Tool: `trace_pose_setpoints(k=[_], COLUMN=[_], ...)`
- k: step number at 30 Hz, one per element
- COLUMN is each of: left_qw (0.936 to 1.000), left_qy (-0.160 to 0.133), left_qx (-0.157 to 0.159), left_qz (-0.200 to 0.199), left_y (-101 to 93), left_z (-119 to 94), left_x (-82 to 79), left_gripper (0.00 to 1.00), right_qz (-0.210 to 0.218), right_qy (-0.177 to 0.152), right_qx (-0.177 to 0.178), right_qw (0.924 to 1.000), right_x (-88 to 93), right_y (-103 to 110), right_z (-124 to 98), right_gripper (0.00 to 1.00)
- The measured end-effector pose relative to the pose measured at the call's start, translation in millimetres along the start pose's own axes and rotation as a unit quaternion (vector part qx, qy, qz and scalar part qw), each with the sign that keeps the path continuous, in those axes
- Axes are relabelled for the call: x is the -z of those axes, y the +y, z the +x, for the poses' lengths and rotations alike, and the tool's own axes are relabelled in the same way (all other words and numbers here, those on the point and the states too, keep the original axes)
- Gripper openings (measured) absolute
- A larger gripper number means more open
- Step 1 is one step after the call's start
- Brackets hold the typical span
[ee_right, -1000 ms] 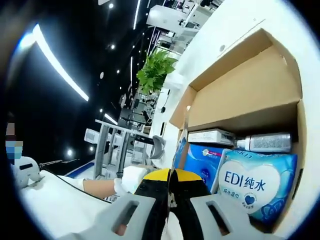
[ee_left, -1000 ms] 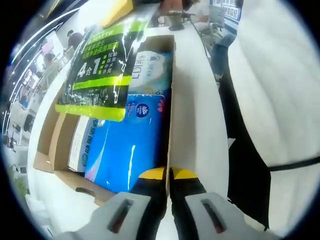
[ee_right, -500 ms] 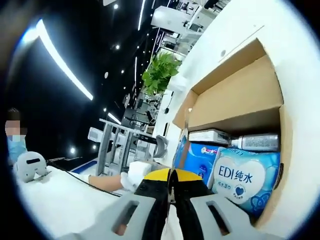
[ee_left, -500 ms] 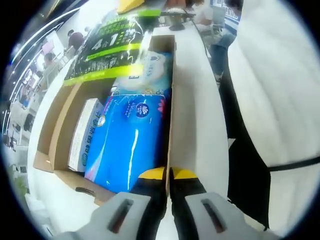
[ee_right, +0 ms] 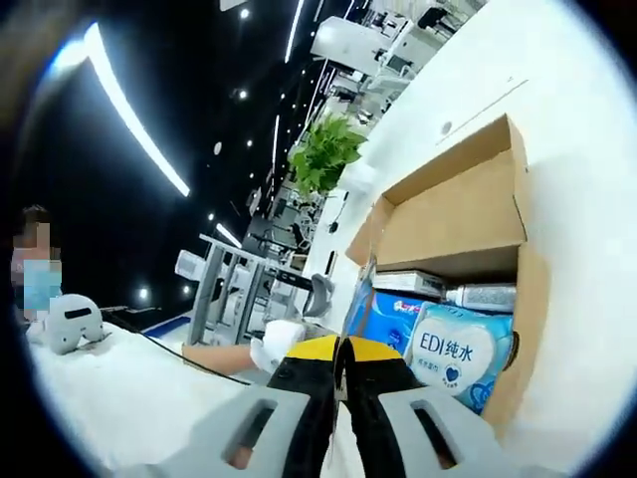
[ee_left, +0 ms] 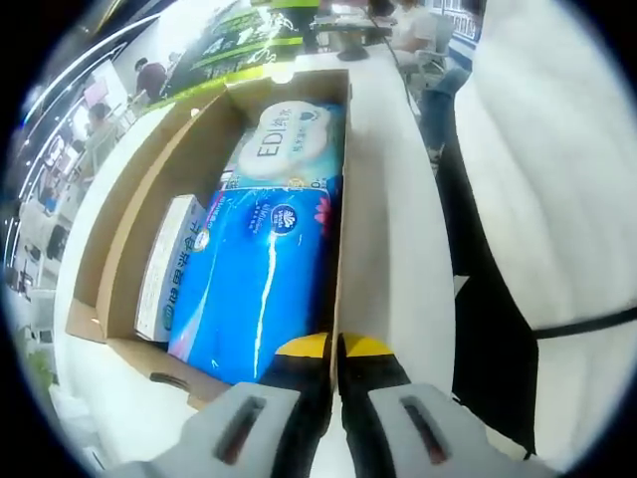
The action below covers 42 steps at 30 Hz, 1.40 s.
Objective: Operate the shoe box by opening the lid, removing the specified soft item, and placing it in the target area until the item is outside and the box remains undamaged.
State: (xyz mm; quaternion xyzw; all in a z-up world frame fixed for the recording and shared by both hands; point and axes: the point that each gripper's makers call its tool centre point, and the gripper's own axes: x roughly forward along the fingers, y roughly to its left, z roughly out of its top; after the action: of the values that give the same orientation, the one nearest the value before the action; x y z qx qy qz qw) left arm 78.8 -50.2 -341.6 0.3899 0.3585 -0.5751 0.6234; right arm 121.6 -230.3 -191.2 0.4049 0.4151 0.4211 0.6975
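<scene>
An open cardboard box (ee_left: 149, 189) lies on a white table (ee_left: 393, 199). Inside it are a large blue soft pack (ee_left: 259, 289), a pale EDI wipes pack (ee_left: 284, 149) and a white carton (ee_left: 169, 269). My left gripper (ee_left: 335, 347) is shut on the edge of the box's near right wall. A black and green pack (ee_left: 239, 45) hangs above the box's far end. In the right gripper view my right gripper (ee_right: 338, 349) is shut, high above the box (ee_right: 458, 214), with the EDI pack (ee_right: 453, 354), blue pack (ee_right: 388, 309) and a bottle (ee_right: 483, 296) below.
The person's white clothing (ee_left: 557, 149) fills the right of the left gripper view. A gloved hand (ee_right: 274, 344) shows beside the right jaws. A green plant (ee_right: 323, 154) and metal frames (ee_right: 234, 289) stand beyond the table. People sit in the background (ee_left: 408, 25).
The black and green pack has risen away from the box toward its far end, uncovering the EDI pack. The right gripper's view has pulled back from the box. The left gripper has stayed put.
</scene>
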Motion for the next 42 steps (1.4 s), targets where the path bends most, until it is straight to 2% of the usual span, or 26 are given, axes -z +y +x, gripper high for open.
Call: trace_pose_setpoints(k=[1, 13, 18, 21, 26, 42], left_qw=[1.0, 1.0, 1.0, 1.0, 1.0, 1.0], left_qy=[0.0, 0.0, 0.0, 0.0, 0.001, 0.002], left_qx=[0.0, -0.001, -0.002, -0.001, 0.001, 0.0], left_qz=[0.0, 0.002, 0.002, 0.003, 0.003, -0.001], left_y=[0.0, 0.0, 0.1, 0.2, 0.2, 0.2], left_z=[0.0, 0.0, 0.1, 0.1, 0.2, 0.6], left_x=[-0.1, 0.2, 0.2, 0.2, 0.2, 0.7], left_gripper=[0.02, 0.02, 0.02, 0.02, 0.02, 0.02], right_qz=[0.014, -0.002, 0.009, 0.015, 0.014, -0.004], right_qy=[-0.006, -0.036, -0.047, -0.042, -0.029, -0.053], right_qx=[-0.001, 0.009, -0.002, 0.002, 0.009, 0.026], right_qw=[0.9999, 0.9993, 0.9989, 0.999, 0.9994, 0.9982], right_x=[-0.8, -0.3, 2.7, 9.4, 15.4, -1.3], right_y=[-2.4, 10.0, 7.7, 3.9, 2.6, 2.0], right_z=[-4.0, -30.3, -31.2, -30.5, -43.7, -92.3], right_gripper=[0.0, 0.0, 0.0, 0.0, 0.0, 0.0])
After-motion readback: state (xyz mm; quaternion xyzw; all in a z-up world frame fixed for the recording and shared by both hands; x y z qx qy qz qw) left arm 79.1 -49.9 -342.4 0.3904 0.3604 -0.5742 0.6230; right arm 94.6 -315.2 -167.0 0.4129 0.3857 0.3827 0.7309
